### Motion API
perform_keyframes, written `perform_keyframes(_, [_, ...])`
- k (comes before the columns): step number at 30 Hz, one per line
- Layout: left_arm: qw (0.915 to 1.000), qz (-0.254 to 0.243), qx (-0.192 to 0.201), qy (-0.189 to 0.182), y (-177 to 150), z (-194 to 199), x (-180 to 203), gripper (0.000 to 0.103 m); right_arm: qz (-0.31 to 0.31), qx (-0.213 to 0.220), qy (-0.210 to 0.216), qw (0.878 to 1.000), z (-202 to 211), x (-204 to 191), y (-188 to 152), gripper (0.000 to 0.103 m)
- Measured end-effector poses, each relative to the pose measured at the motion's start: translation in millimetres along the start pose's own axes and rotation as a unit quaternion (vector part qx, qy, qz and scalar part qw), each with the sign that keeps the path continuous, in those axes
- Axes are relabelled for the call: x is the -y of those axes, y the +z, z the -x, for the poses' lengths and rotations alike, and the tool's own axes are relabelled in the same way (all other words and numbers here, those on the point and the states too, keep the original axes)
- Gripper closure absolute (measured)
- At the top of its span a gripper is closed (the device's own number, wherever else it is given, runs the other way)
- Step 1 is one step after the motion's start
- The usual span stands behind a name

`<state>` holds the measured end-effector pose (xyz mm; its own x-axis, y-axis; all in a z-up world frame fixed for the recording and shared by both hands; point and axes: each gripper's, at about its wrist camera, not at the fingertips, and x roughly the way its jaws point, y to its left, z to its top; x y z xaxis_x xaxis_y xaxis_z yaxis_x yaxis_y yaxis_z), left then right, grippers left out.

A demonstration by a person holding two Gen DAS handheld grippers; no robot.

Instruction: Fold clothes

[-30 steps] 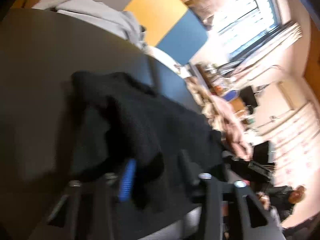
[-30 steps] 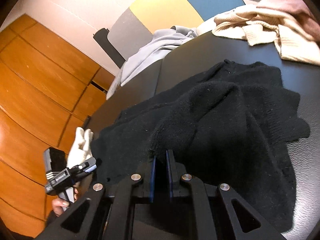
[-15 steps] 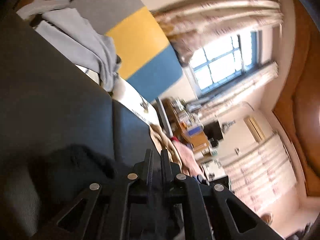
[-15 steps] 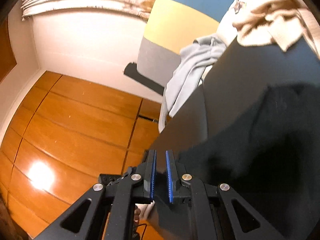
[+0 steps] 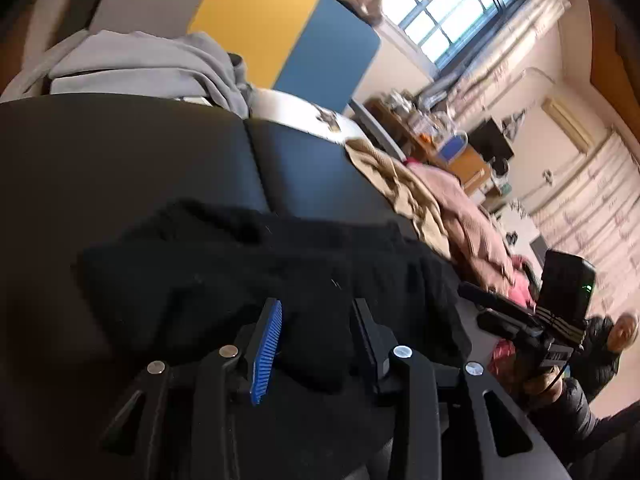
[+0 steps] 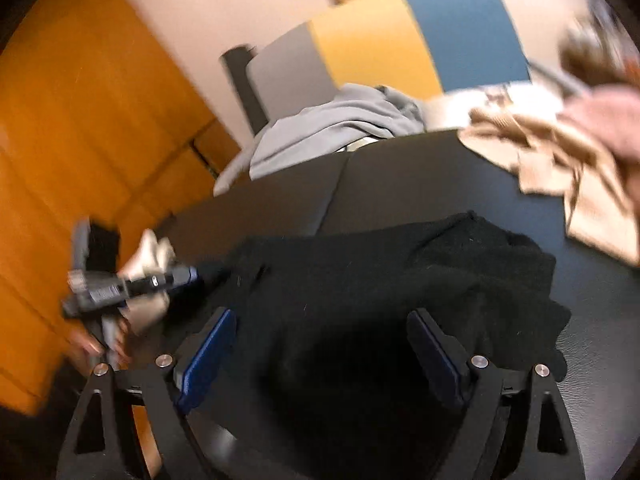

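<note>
Right wrist view: black sweater (image 6: 400,280) lies crosswise on worktop (image 6: 420,168) beneath both tools, right tool (image 6: 324,344) opening wide, left tool (image 5: 316,332) opening, neither gripping.

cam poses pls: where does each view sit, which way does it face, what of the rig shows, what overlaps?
Left wrist: on the left gripper, facing forward and down over the black sweater toward the window; shows its own fingers, jaws opening, plus the right gripper at right.
Right wrist: on the right gripper, facing over the sweater toward the wood wall; own fingers, jaws opening, left gripper and a hand at left.
Shared: sweater, black table, grey garment, beige garment.
</note>
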<state>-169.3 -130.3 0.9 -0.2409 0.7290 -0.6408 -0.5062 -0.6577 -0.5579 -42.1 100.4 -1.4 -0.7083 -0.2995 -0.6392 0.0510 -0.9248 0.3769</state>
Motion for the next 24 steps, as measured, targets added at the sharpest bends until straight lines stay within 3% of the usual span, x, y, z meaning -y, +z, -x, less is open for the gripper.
perform_keyframes(2, [0.9999,-0.006,-0.012,0.000,-5,-3,7,0.061,0.049,-0.003,-0.019,0.999,3,-11,-14,0.014])
perform_keyframes(4, [0.9989,-0.020,-0.009,0.041,1,-7,13,0.060,0.083,-0.009,-0.050,0.995,-6,-19,-20,0.017])
perform_keyframes(6, [0.9919,-0.087,0.001,0.093,9,-10,30,0.058,0.084,-0.017,-0.064,0.994,-17,-18,-22,0.021])
perform_keyframes(8, [0.9770,-0.164,-0.007,0.136,14,-17,43,0.053,0.086,-0.028,-0.088,0.992,-28,-14,-24,0.030])
perform_keyframes(10, [0.9544,-0.239,-0.015,0.179,19,-24,55,0.050,0.071,-0.034,-0.089,0.993,-33,-6,-25,0.043])
perform_keyframes(12, [0.9338,-0.299,-0.059,0.188,22,-45,58,0.048,0.060,-0.034,-0.100,0.993,-34,-1,-28,0.058])
perform_keyframes(14, [0.9256,-0.321,-0.089,0.180,26,-61,56,0.048,0.023,-0.026,-0.089,0.995,-31,11,-30,0.066])
perform_keyframes(16, [0.9316,-0.309,-0.132,0.138,29,-73,47,0.049,-0.003,-0.026,-0.073,0.997,-30,20,-31,0.073])
perform_keyframes(17, [0.9349,-0.296,-0.158,0.114,31,-80,42,0.057,-0.015,-0.027,-0.063,0.998,-30,23,-30,0.076])
perform_keyframes(18, [0.9354,-0.298,-0.160,0.103,28,-78,42,0.059,-0.029,-0.027,-0.051,0.998,-30,27,-30,0.078])
perform_keyframes(19, [0.9357,-0.300,-0.162,0.092,26,-76,42,0.069,-0.053,-0.026,-0.032,0.998,-28,33,-29,0.084])
perform_keyframes(20, [0.9376,-0.301,-0.154,0.084,25,-71,42,0.083,-0.078,-0.025,-0.011,0.997,-26,40,-29,0.090])
perform_keyframes(21, [0.9440,-0.288,-0.143,0.071,26,-65,40,0.088,-0.111,-0.022,0.017,0.993,-25,48,-29,0.090])
perform_keyframes(24, [0.9714,-0.219,-0.087,0.028,33,-37,24,0.092,-0.228,-0.004,0.123,0.966,-22,77,-33,0.091])
